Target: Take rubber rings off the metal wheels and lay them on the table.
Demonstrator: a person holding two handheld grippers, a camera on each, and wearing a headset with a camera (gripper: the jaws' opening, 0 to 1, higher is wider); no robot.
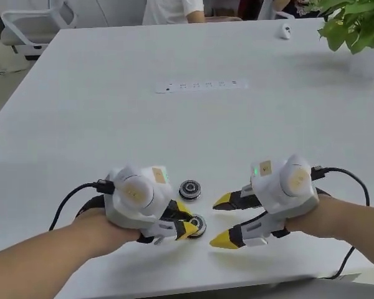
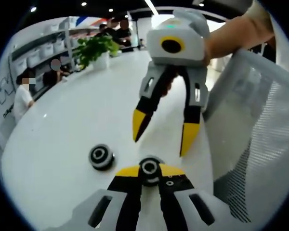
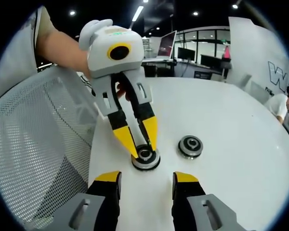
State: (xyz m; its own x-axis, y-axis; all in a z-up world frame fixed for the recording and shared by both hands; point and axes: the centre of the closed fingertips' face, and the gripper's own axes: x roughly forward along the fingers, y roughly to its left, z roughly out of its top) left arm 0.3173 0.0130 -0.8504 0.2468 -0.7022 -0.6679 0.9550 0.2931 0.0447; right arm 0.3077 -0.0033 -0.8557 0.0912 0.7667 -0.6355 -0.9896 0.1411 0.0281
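left tool (image 1: 188, 222) – clamps near wheel (image 1: 198, 224) | right tool (image 1: 215, 222) – spread, just beside

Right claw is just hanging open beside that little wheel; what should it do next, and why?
Probably ease the right claw forward and close on the rubber ring. The left claw pins the near wheel to the table, and the right one's open tips sit just short of it.
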